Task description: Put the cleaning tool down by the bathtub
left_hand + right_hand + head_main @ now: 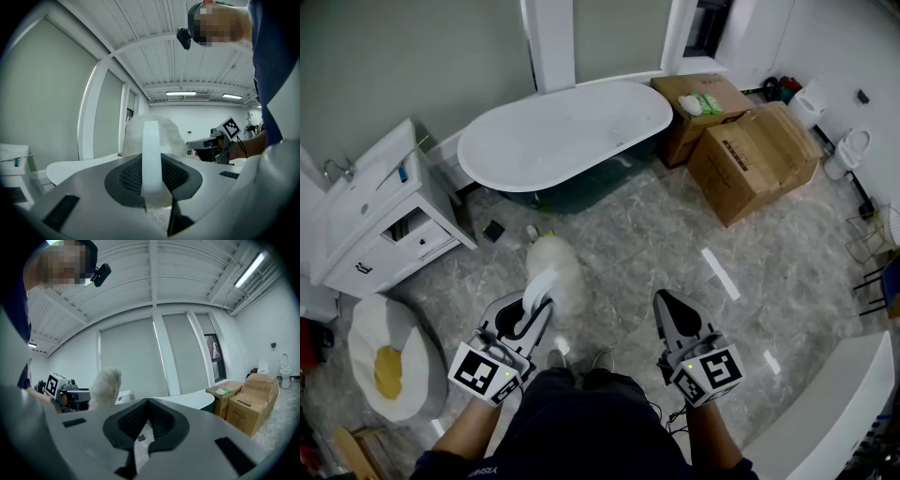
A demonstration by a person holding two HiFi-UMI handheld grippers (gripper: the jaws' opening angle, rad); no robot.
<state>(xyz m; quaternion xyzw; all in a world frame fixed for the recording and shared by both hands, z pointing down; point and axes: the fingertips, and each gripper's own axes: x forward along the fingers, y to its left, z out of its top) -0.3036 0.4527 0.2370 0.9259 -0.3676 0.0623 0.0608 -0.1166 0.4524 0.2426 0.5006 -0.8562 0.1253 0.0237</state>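
A floor (628, 234) of grey marbled tiles is seen, bounded by a pale grey-green wall (412, 66) that is divided by a white pillar (551, 42). A white vanity cabinet (394, 234) with a sink (354, 204) is set against the wall at the left, and an egg-shaped cushion (389, 361) is laid on the floor near it. Two cardboard boxes (759, 159) are set side by side at the right, with a toilet (851, 150) beyond them. The white slatted ceiling (150, 273) is lit by a tube lamp (251, 268).

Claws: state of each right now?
Left claw: closed on the cleaning tool, by its white handle.
Right claw: closed, empty.
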